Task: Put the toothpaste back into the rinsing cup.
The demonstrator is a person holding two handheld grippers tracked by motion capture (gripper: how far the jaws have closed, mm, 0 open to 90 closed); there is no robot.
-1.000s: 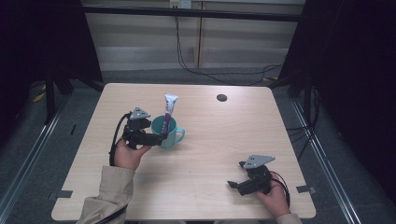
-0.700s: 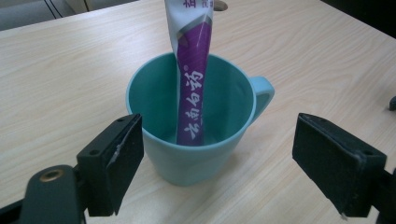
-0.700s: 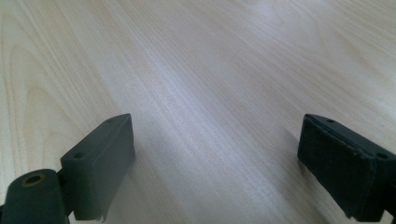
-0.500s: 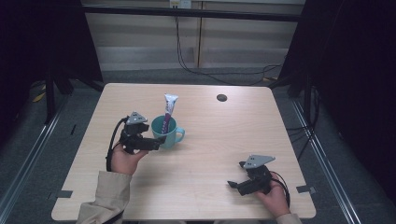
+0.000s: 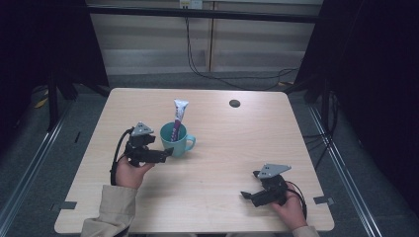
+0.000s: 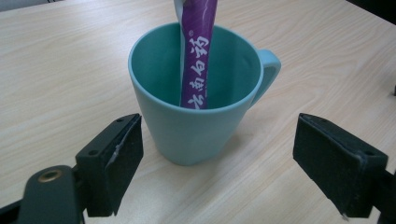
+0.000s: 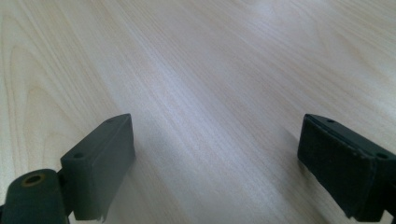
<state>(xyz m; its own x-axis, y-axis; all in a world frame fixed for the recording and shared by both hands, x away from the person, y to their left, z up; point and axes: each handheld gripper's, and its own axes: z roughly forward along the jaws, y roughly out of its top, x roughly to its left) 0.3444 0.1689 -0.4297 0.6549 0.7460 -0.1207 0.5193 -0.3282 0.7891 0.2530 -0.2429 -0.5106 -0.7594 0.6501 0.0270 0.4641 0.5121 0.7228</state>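
Observation:
A teal mug point(image 5: 176, 140) point(image 6: 196, 100) stands upright on the wooden table point(image 5: 232, 133), its handle pointing right. A purple and white toothpaste tube point(image 5: 178, 118) point(image 6: 197, 56) leans inside it, sticking out above the rim. My left gripper point(image 5: 167, 154) point(image 6: 229, 175) is open just left of the mug, jaws wide apart and short of its sides, nothing held. My right gripper point(image 5: 247, 195) point(image 7: 224, 172) is open near the table's front right, over bare wood with nothing between its jaws.
A dark round grommet hole point(image 5: 234, 103) sits at the table's back right. Cables hang behind the far edge of the table. Bare tabletop point(image 7: 210, 70) lies ahead of the right gripper.
My left gripper has drawn back to the left, away from the mug, which stays standing with the tube in it. The right gripper has not moved.

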